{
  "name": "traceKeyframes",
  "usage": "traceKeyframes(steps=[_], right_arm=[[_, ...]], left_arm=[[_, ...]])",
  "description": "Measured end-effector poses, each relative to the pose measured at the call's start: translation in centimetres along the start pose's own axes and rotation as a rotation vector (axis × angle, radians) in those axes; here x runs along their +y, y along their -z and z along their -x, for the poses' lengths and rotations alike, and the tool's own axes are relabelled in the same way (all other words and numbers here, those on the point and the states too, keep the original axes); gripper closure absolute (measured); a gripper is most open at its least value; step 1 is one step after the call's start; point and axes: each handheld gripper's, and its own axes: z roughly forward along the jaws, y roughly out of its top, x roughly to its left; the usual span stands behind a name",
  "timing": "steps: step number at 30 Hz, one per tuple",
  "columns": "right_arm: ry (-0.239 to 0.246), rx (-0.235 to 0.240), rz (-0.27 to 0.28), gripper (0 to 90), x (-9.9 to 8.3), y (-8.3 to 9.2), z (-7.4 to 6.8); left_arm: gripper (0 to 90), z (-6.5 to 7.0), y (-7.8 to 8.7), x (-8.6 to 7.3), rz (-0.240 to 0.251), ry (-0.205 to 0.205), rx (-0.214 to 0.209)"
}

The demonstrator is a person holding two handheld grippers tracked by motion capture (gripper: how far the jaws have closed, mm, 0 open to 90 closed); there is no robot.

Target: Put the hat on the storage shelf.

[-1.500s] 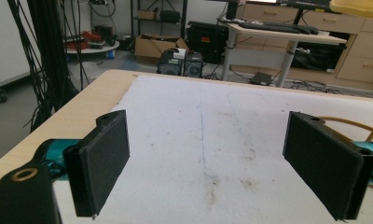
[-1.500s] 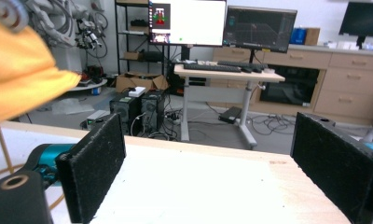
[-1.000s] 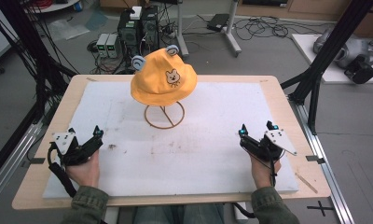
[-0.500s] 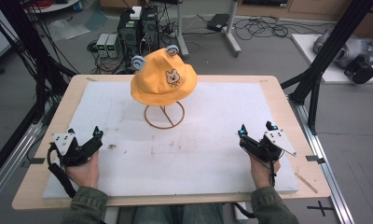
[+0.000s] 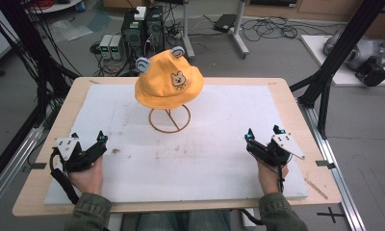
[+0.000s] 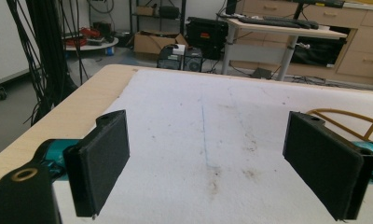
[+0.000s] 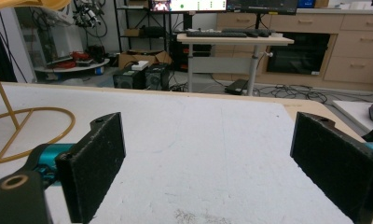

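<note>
A yellow bucket hat [image 5: 169, 79] with blue ears and a small bear face rests on a gold wire stand [image 5: 170, 118] at the back middle of the white mat. My left gripper [image 5: 87, 138] lies near the mat's front left, open, with nothing between its jaws [image 6: 212, 163]. My right gripper [image 5: 263, 133] is at the front right, also open and empty [image 7: 212, 158]. The stand's ring shows at the left of the right gripper view [image 7: 21, 135] and at the right edge of the left gripper view [image 6: 345, 119]. Both grippers are well apart from the hat.
The white foam mat [image 5: 200, 154] covers a wooden table [image 5: 299, 122]; brown stains mark its middle. Black frame posts [image 5: 340, 48] stand at the table's sides. Computers [image 5: 142, 29], cables and a desk lie on the floor beyond the far edge.
</note>
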Motion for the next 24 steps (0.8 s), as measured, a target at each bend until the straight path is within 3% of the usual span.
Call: traceKeyframes(steps=[24], right_arm=[[-0.009,0.013,-0.009,9.8,-0.05,0.08,-0.23]], left_arm=[[14.7,-0.12,0.11,-0.01,0.001,0.009,-0.006]])
